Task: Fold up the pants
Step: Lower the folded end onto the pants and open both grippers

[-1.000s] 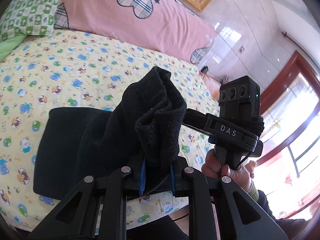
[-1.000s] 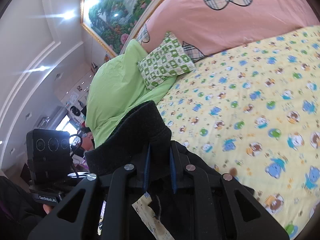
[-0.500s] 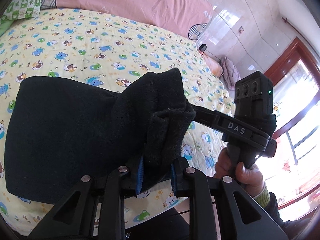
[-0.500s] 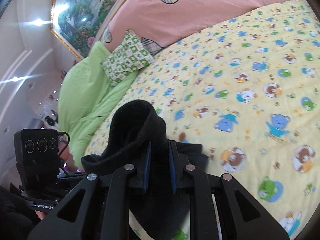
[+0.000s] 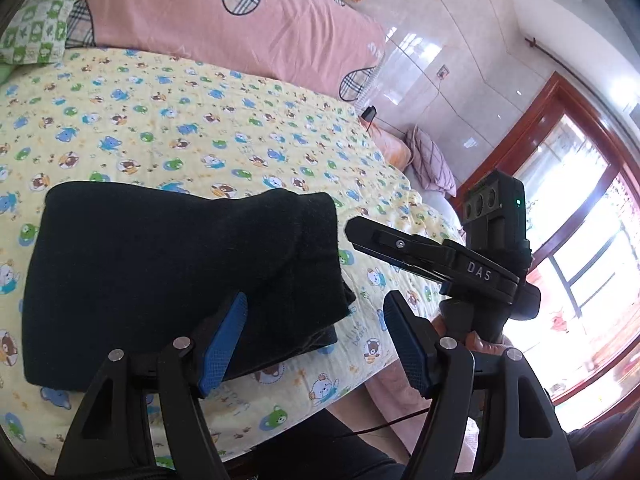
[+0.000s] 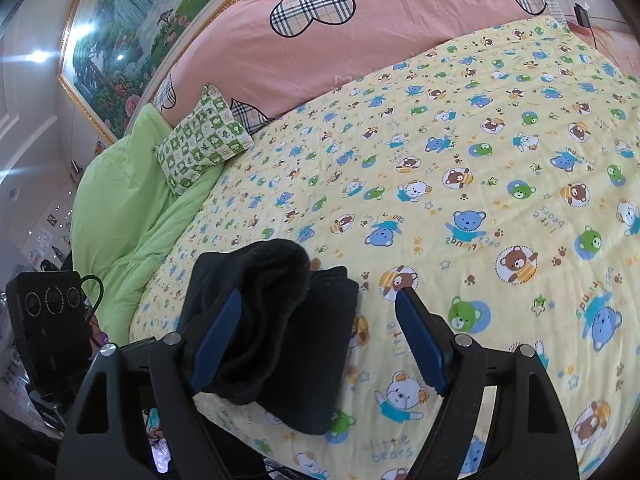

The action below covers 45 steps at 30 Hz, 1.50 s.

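Both the left gripper [image 5: 314, 330] and right gripper [image 6: 320, 338] are opening, having just let go of the black pants [image 5: 168, 264], which now lie folded on the bed [image 6: 480, 140], so this fold looks finished.

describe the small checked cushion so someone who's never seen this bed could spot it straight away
Start at the yellow teddy-bear bedspread and look to its head end, where the long pink bolster with plaid hearts runs across. At the bolster's left end, the small cushion leans on the plain lime-green duvet. It alone is checked green and white.
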Motion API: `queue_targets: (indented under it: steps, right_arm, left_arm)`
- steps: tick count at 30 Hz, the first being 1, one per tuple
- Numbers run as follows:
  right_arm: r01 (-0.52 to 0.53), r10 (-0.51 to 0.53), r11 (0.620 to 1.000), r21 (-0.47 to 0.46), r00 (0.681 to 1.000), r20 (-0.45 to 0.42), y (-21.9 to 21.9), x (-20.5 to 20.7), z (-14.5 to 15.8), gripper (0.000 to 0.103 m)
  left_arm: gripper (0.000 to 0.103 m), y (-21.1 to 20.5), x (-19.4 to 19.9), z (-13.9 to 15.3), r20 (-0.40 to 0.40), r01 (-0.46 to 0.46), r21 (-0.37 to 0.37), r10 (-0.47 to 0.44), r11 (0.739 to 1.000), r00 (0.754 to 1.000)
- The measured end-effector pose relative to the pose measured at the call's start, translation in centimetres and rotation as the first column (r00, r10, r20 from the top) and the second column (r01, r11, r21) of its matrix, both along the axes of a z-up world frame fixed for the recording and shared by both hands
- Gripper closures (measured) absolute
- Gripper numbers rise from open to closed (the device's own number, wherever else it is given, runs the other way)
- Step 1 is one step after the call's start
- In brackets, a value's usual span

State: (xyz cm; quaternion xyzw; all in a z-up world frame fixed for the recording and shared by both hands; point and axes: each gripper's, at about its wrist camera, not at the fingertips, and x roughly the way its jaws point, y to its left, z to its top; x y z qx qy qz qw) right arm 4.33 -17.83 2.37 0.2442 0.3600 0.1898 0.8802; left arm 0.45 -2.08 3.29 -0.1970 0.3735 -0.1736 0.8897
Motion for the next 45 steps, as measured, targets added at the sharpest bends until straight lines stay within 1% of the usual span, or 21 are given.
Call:
queue_targets:
  steps: [6,10,16,23,33,39,41,45]
  right_arm:
    - [0.003,-0.003,1.000,-0.029,1.000,0.004,1.4,-0.6,0.8,0.022]
    - [-0.006,0.007,0.999,-0.031,1.000,0.003,2.2,-0.8,0.9,0.018]
    - [-0.044,0.044,0.996,-0.081,0.999,-0.009,3.9,-1.2,0.7,0.018]
    - [-0.054,0.052,0.996,-0.070,0.998,-0.026,4.2,-1.3,0.4,0.017]
    - [-0.048,0.047,0.999,-0.008,0.995,-0.083,4.0,-0.9,-1.1,0.017]
    - [-0.050,0.052,0.999,0.017,0.993,-0.106,4.1,-0.7,-2.0,0.017]
    - [-0.052,0.057,0.998,0.042,0.992,-0.115,4.0,-0.6,-2.3,0.017]
    - [-0.044,0.053,0.997,0.066,0.989,-0.135,3.9,-0.4,-3.1,0.017]
  left_arm:
    - [0.031,3.0,-0.7,-0.2,-0.018,-0.086,-0.026,0.085,0.996,0.996]
    - [0.031,5.3,-1.1,-0.3,-0.023,-0.143,-0.038,0.142,0.989,0.990]
    - [0.030,8.2,-1.7,-0.5,-0.027,-0.221,-0.024,0.221,0.975,0.975]
    - [0.028,11.2,-2.2,-1.1,-0.054,-0.293,-0.010,0.292,0.956,0.955]
    - [0.028,13.3,-1.9,-2.0,-0.088,-0.344,0.001,0.343,0.939,0.935]
    - [0.028,14.1,-1.5,-2.9,-0.121,-0.355,-0.006,0.352,0.935,0.928]
    - [0.028,14.2,-1.2,-3.2,-0.131,-0.357,-0.002,0.354,0.934,0.926]
    - [0.028,14.5,-0.7,-3.7,-0.147,-0.361,0.009,0.359,0.932,0.922]
